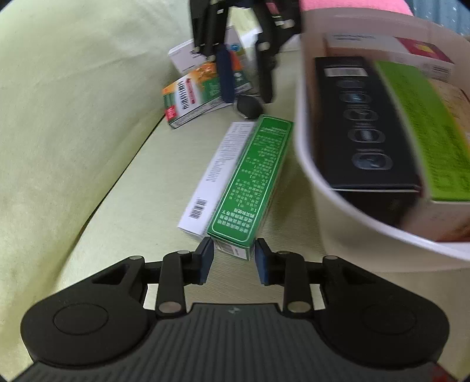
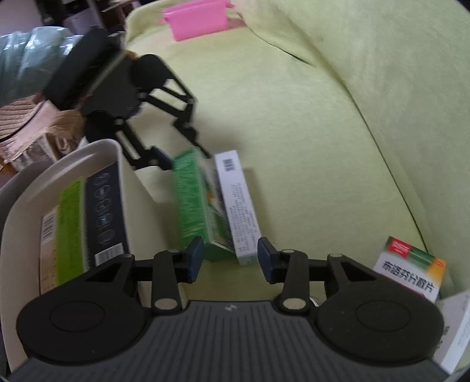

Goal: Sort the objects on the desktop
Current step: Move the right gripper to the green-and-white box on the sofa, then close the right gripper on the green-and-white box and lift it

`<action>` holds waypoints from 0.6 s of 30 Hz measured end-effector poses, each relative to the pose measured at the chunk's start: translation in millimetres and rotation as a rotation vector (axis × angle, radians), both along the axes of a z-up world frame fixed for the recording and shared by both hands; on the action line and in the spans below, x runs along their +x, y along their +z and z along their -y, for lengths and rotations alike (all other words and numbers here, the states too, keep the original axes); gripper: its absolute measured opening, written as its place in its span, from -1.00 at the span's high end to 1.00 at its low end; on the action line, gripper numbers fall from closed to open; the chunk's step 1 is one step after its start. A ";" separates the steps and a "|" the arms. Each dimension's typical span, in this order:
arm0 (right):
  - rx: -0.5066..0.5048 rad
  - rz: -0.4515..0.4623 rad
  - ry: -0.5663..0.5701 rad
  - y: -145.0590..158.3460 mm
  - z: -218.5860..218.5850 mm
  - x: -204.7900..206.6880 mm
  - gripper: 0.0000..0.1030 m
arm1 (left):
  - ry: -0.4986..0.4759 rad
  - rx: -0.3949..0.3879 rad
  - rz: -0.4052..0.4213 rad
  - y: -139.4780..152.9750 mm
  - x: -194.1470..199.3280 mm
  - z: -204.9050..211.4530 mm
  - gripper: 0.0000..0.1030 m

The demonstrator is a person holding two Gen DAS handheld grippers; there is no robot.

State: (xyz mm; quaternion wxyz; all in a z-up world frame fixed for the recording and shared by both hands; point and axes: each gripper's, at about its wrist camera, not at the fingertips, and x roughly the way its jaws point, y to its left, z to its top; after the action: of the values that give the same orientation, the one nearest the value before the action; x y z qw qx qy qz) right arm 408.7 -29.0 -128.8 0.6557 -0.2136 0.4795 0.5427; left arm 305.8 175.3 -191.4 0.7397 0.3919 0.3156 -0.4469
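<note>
In the left wrist view my left gripper (image 1: 234, 261) is shut on the near end of a long green box (image 1: 252, 176), its blue pads pressed to both sides. This box leans against a white box (image 1: 217, 173) lying beside it on the pale surface. My right gripper (image 1: 245, 79) hangs open at the top, over a pile of small boxes. The right wrist view shows the green box (image 2: 191, 199) blurred and the white box (image 2: 238, 199) sharp, both just beyond my open right gripper (image 2: 230, 258). The left gripper (image 2: 183, 155) holds the green box's far end.
A white basket (image 1: 323, 205) at the right holds a black box (image 1: 364, 123) and a lime-green box (image 1: 426, 132). An orange-green box (image 1: 191, 100) and a small dark object (image 1: 249, 107) lie farther off. Yellow-green cushions (image 2: 293, 102) rise behind, with a pink pouch (image 2: 196, 20) on top.
</note>
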 end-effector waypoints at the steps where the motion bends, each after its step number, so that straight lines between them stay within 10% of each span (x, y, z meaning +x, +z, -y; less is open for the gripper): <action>1: 0.005 -0.016 0.008 -0.1 0.5 0.3 0.29 | 0.009 -0.006 -0.003 -0.4 2.8 0.3 0.33; 18: -0.029 -0.160 0.107 -9.9 -29.6 11.6 0.33 | 0.025 -0.034 -0.019 -1.1 18.3 0.2 0.26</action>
State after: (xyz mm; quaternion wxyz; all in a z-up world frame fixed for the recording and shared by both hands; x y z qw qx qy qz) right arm 420.3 0.6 -138.7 0.5823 -0.2043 0.5260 0.5853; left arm 324.1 175.2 -192.4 0.7488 0.3709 0.3199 -0.4466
